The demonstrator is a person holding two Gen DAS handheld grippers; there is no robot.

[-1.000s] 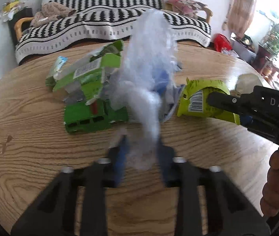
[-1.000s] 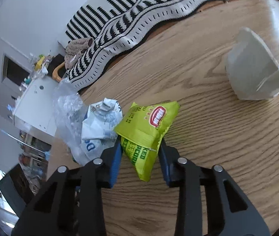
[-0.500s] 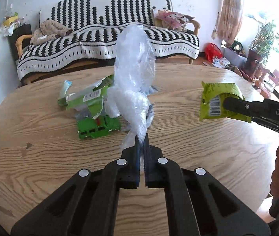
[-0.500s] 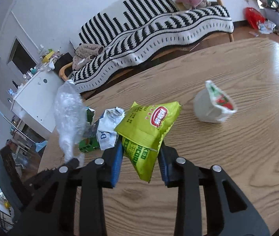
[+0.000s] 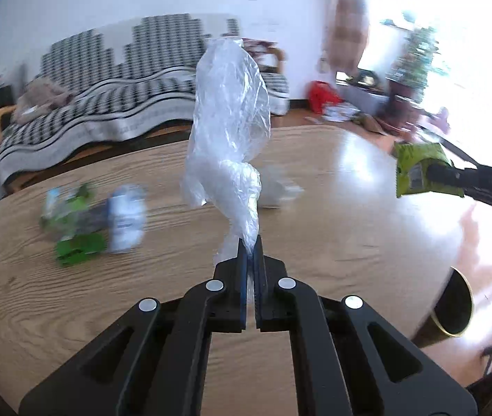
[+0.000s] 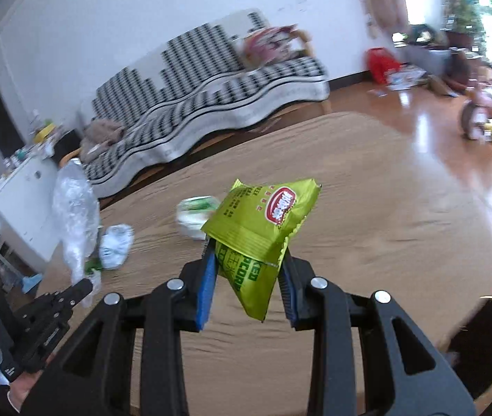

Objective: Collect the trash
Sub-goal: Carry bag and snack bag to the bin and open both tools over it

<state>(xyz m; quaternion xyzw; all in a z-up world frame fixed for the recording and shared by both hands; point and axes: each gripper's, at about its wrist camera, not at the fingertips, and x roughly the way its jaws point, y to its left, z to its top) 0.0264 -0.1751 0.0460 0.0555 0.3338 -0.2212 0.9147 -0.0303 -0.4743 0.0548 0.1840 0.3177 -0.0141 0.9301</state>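
Note:
My left gripper (image 5: 251, 242) is shut on a clear crumpled plastic bag (image 5: 228, 138) and holds it up above the wooden table (image 5: 315, 235). My right gripper (image 6: 247, 253) is shut on a yellow-green snack packet (image 6: 263, 222), also lifted over the table; the packet shows at the right of the left wrist view (image 5: 419, 171). The left gripper with the bag shows in the right wrist view (image 6: 72, 208). Green cartons (image 5: 76, 239), a white crumpled wrapper (image 5: 126, 218) and a white cup (image 6: 195, 213) lie on the table.
A dark round bin with a yellow rim (image 6: 481, 343) stands past the table's right edge; it also shows in the left wrist view (image 5: 454, 312). A striped sofa (image 6: 211, 104) is behind the table. A white cabinet (image 6: 20, 204) stands at the left.
Both grippers have risen and swung to the right with their trash. The bin has come into view at the lower right. The pile on the table has slid to the left.

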